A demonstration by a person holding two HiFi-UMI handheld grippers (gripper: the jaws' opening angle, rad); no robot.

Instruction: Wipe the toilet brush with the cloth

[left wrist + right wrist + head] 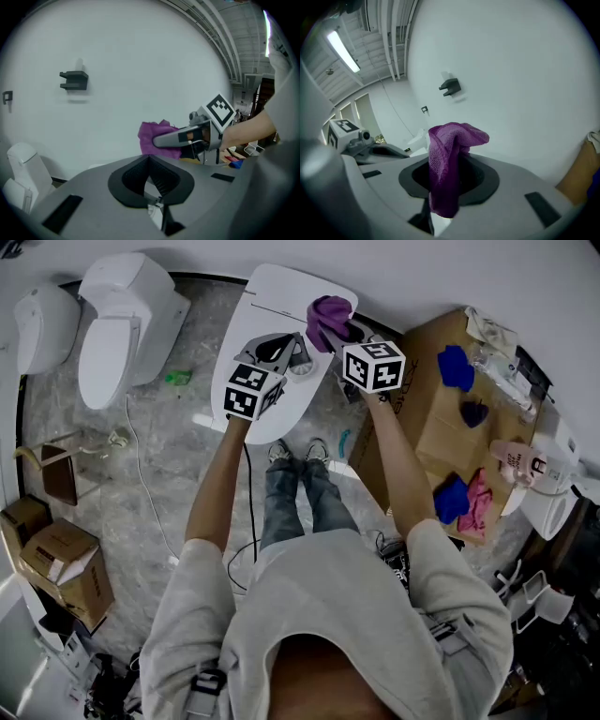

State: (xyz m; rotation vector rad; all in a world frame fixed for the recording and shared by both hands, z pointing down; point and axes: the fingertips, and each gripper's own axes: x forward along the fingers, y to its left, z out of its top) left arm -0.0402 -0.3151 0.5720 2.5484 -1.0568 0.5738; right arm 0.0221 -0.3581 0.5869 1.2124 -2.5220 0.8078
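My right gripper (345, 337) is held up in front of me, shut on a purple cloth (327, 320). In the right gripper view the cloth (451, 150) rises out of the black pads and folds over at its top. My left gripper (278, 352) is raised just left of it, about level, with its black pads closed together (150, 161) and nothing visible between them. From the left gripper view, the right gripper (187, 136) and its cloth (153, 136) show close ahead. I cannot see a toilet brush in any view.
Below the grippers stands a white toilet (281, 292) with its lid down; a second toilet (122, 334) is at the left. A cardboard table (436, 418) at the right carries blue cloths (457, 367) and a pink cloth (479, 502). Cardboard boxes (58, 559) sit lower left.
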